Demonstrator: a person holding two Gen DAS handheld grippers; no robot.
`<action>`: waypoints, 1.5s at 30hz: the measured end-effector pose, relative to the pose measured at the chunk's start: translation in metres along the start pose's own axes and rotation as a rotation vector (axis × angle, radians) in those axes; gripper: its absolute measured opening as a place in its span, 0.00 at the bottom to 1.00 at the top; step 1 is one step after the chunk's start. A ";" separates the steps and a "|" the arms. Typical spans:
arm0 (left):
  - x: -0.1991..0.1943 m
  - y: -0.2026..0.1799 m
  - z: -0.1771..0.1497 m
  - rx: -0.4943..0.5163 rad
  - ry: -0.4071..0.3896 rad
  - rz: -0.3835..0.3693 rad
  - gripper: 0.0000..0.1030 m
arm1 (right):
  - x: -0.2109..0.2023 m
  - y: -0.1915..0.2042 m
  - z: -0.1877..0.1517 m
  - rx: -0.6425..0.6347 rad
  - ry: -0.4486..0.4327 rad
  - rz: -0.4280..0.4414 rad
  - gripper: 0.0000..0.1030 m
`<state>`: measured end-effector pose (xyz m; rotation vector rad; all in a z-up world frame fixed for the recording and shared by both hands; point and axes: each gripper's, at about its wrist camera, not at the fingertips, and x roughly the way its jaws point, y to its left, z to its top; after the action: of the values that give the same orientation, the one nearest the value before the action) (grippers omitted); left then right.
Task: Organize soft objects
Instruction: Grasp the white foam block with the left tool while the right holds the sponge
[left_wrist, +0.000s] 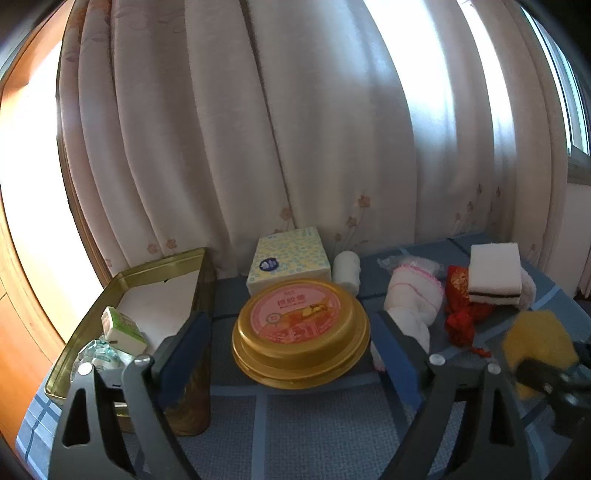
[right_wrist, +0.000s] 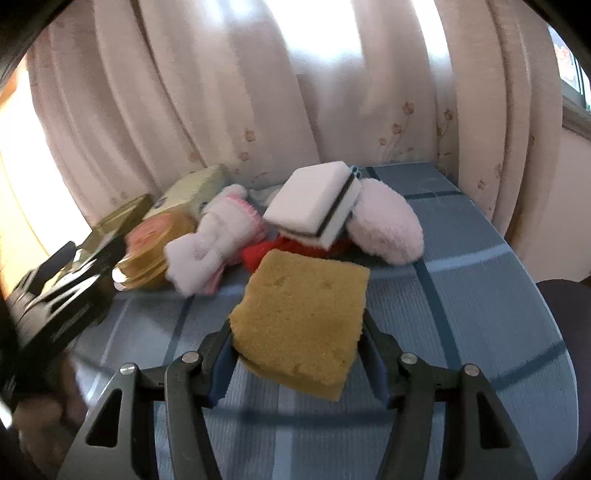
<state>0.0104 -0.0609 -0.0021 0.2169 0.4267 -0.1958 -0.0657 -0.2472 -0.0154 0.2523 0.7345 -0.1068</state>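
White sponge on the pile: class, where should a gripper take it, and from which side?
Grip the white sponge across its two long side faces, coming from above. It lies tilted on the red cloth and pink mitt, top face bare, so a descending gripper probably clears both.

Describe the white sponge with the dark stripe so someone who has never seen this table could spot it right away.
Look at the blue table before the pale curtain, then at the heap of soft things near its back edge. On top of that heap lies the white sponge, a flat block. Unlike the fluffy pink cloth beside it, it has sharp edges and one thin dark stripe.
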 end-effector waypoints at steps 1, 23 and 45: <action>0.000 -0.001 0.000 0.005 0.000 0.001 0.88 | -0.008 -0.002 -0.005 -0.003 -0.007 0.021 0.60; 0.007 -0.104 0.044 0.147 -0.075 -0.417 0.96 | -0.031 -0.064 0.057 0.074 -0.464 -0.403 0.61; 0.021 -0.081 0.029 -0.007 -0.058 -0.423 0.54 | -0.036 -0.054 0.050 0.052 -0.500 -0.433 0.61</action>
<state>0.0220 -0.1490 0.0013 0.1115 0.4118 -0.6139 -0.0703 -0.3122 0.0344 0.1035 0.2773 -0.5801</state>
